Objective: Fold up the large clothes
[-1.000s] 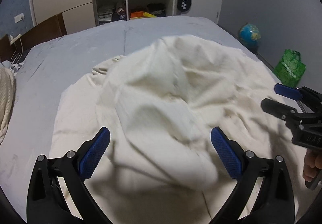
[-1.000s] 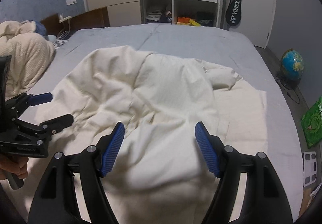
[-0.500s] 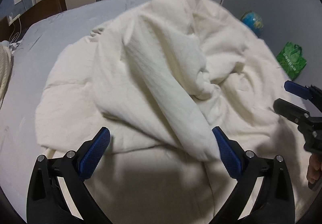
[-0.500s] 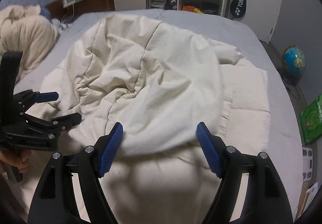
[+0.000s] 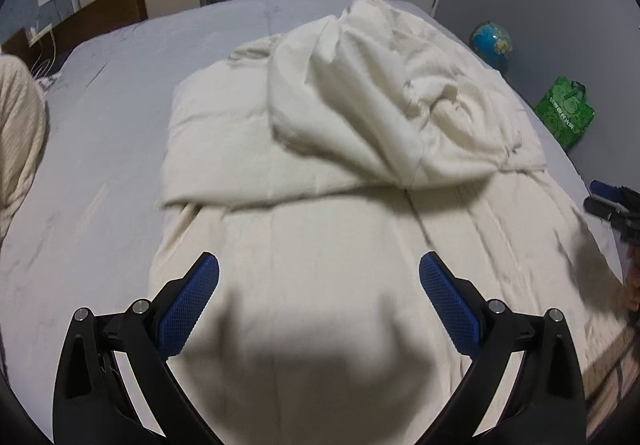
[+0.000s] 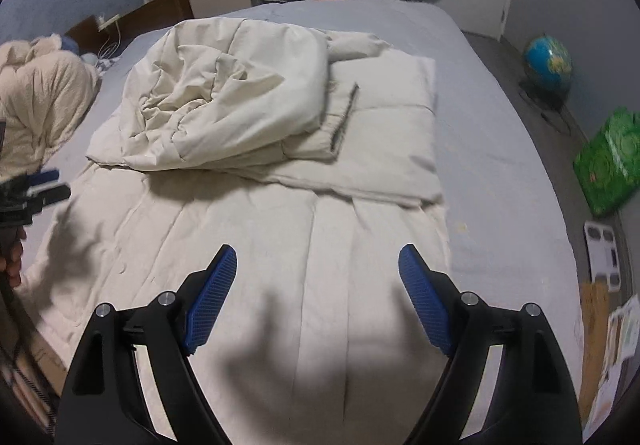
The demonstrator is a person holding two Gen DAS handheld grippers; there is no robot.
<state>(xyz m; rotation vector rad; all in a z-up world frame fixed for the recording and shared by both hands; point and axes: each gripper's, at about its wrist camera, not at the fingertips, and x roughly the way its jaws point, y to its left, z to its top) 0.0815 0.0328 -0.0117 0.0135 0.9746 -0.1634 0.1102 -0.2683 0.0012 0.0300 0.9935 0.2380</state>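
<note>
I held my left gripper (image 5: 318, 277) and right gripper (image 6: 316, 269) above the cream quilt (image 6: 256, 117), both with jaws spread wide and gripping nothing, while it lay half-folded and bunched on the grey bed (image 6: 492, 149).

Cream quilt (image 5: 320, 285) on bed, far half folded back, rumpled.

Black two-finger left gripper (image 5: 318, 285), blue textured pads (image 5: 188, 309), silver screws, bare fingers
</note>
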